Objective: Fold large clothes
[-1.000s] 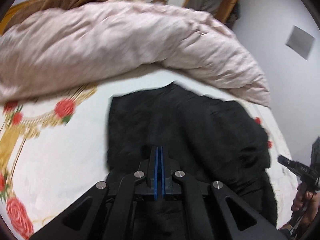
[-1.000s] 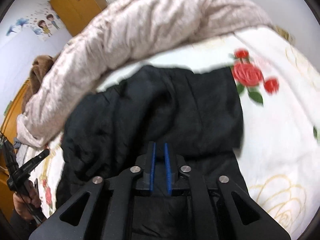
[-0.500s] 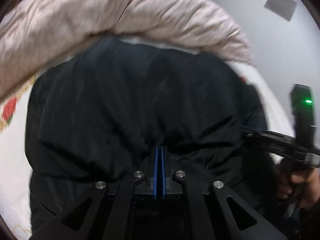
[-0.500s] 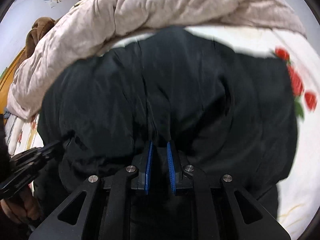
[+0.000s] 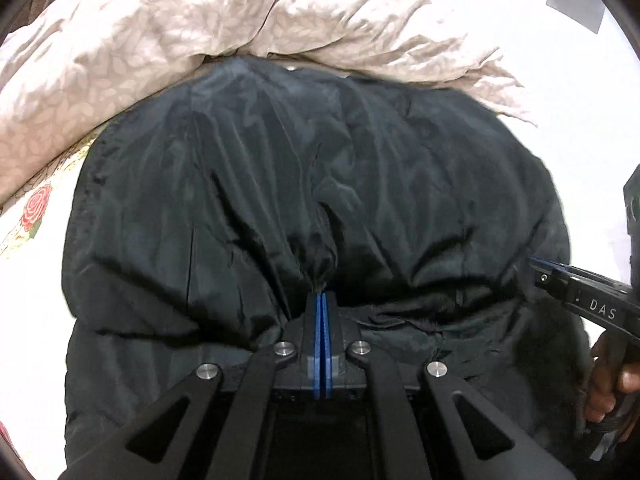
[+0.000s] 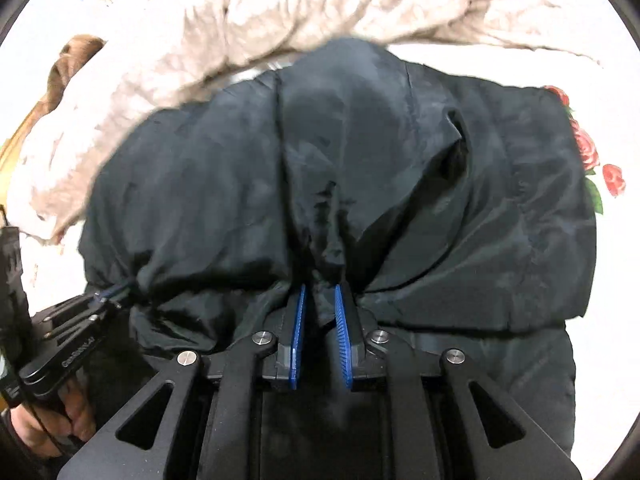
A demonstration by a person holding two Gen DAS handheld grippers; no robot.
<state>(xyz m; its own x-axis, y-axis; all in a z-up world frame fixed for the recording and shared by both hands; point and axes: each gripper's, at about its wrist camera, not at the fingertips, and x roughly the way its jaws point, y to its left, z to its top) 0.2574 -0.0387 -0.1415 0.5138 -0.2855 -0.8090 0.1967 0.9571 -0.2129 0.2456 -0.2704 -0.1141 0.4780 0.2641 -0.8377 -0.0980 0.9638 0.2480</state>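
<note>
Jacket (image 5: 280,184) pinched by left gripper (image 5: 322,300); right gripper (image 6: 320,292) clamps its hem.

Garment (image 5: 320,184) spread on the bed sheet (image 5: 36,304), folded part lying over its near part; quilt (image 5: 160,36) bunched behind it, touching its far edge; left gripper (image 5: 322,300) and right gripper (image 6: 320,296) at the garment's near fold, side by side.

My feeds are evenly lit from overhead, soft and shadowless. The white bed sheet (image 5: 36,320) blows out toward its edges. The black jacket (image 5: 320,184) swallows detail. Fisheye bending darkens both rims, and the right view smears the quilt (image 6: 240,28).
</note>
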